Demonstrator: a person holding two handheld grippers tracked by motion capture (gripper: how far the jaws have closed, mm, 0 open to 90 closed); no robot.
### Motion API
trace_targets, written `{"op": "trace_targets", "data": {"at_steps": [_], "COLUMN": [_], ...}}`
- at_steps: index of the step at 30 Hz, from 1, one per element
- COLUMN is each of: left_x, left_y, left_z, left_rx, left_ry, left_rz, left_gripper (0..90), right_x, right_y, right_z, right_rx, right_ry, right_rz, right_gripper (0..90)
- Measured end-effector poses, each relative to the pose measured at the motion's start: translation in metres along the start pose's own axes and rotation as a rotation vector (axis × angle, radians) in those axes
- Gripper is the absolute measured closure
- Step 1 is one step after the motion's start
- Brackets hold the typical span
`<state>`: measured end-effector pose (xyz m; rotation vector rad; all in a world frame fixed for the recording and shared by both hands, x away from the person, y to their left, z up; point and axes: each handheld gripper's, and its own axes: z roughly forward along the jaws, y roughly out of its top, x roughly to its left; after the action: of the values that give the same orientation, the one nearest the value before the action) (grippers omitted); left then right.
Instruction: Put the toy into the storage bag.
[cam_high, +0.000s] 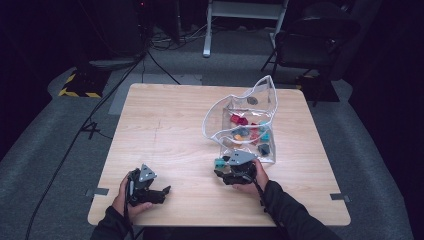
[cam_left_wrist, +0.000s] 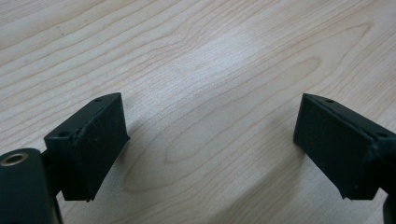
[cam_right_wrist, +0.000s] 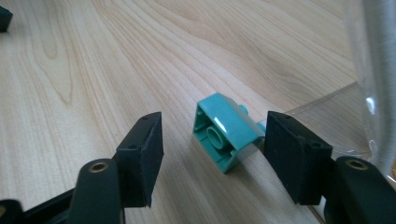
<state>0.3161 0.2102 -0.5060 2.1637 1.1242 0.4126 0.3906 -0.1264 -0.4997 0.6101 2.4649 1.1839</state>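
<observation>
Two grippers worked low over our wooden table in the high view, each in one of our hands. Our right gripper sat at lower centre of that frame, just in front of the clear bag, with a teal brick at its tip. In the right gripper view that brick lay tipped on the wood at mid-frame, its hollow underside turned toward the camera, between the two black jaws. We saw the jaws released: the left one stood clear of the brick with bare wood between, and the right one stood just beside the brick's far corner; we could not tell whether it touched. We held nothing there. The bag's clear wall and white edge ran down the right side of that view.

Seen from above, the bag stood right of centre, its white-rimmed mouth open toward the upper left, with red, teal, orange and dark bricks piled inside.

Our left gripper rested at the lower left of the high view, well apart from the bag and the brick, its tip pointing right. In the left gripper view its jaws stood apart with bare wood grain between them, grasping nothing.

A dark chair stood beyond the table at the upper right.
</observation>
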Motion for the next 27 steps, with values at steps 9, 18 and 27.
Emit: {"op": "trace_targets", "data": {"at_steps": [9,18,27], "left_x": [0.000,0.000,0.000], "left_y": [0.000,0.000,0.000], "left_z": [0.000,0.000,0.000], "left_rx": [0.000,0.000,0.000], "left_ry": [0.000,0.000,0.000], "left_rz": [0.000,0.000,0.000], "left_gripper": [10.0,10.0,9.9], "right_x": [-0.001,-0.002,-0.005], "right_y": [0.001,0.000,-0.004], "right_z": [0.011,0.009,-0.010], "right_rx": [0.037,0.038,0.028], "right_ry": [-0.031,-0.020,-0.011], "right_rz": [-0.003,0.004,0.000], "right_gripper": [41.7,61.4,62.8]}}
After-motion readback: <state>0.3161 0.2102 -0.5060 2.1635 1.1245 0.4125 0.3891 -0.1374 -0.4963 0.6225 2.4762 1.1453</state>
